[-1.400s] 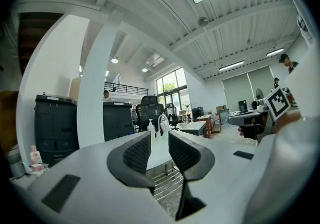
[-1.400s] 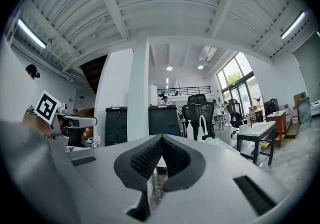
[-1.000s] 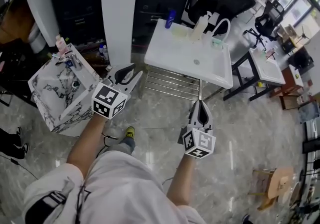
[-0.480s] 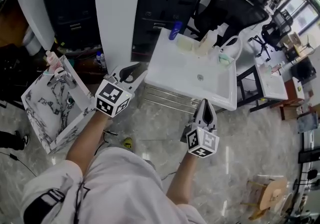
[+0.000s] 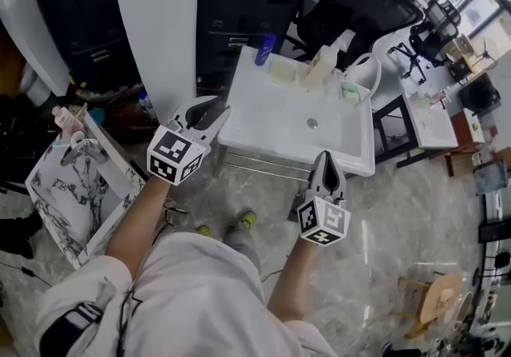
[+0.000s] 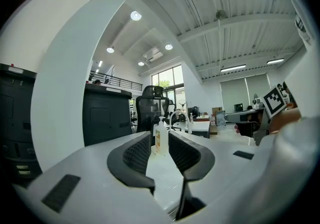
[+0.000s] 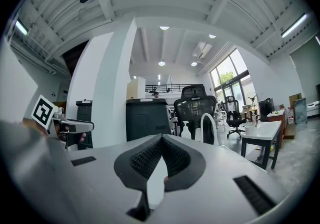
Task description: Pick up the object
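Pump bottle [image 5: 321, 66] stands on the back rim of the white sink [image 5: 263, 120], upper centre of the head view, well apart from both my claws. My left gripper [image 5: 209, 112] is near the sink's left edge, jaws wide and empty, with the bottle lined up far off in the gap. My right gripper [image 5: 326, 160], lower centre-right, has its jaws closed together on nothing.

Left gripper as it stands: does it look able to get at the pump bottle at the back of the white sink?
Probably yes. The left gripper has its jaws apart and empty, aimed at the pump bottle. Only bare sink top lies between them, though it must reach across from the near edge.
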